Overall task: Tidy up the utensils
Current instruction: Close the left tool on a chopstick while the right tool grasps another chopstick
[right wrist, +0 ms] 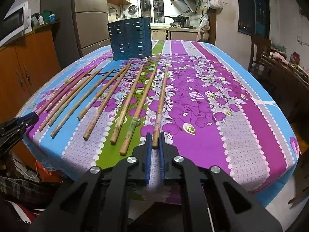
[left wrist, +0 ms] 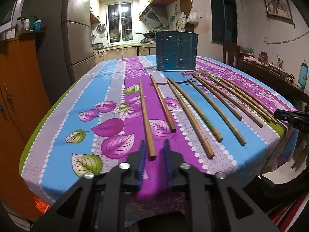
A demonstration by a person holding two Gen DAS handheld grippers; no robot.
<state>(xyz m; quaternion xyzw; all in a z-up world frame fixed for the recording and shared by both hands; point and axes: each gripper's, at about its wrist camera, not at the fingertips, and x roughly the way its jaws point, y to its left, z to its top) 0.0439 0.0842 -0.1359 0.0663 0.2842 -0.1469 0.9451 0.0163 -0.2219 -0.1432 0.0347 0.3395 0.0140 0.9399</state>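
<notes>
Tablecloth [left wrist: 58,116], floral, kitchen table. Wooden chopsticks [right wrist: 108,100]: loose row by near edge; likely light, stiff, slick, apt to roll; grip at thick end. Right gripper [right wrist: 155,141] clamped on rightmost chopstick [right wrist: 160,106]. Left gripper [left wrist: 154,147] straddles leftmost chopstick [left wrist: 145,116], pads apparently not pressing. Blue slotted holder [left wrist: 176,52] upright beyond.

The blue holder's [left wrist: 176,51] inside is hidden behind its wall — the right tool [left wrist: 289,118] cut off at the picture's edge.

no legible text, perhaps too blurred
</notes>
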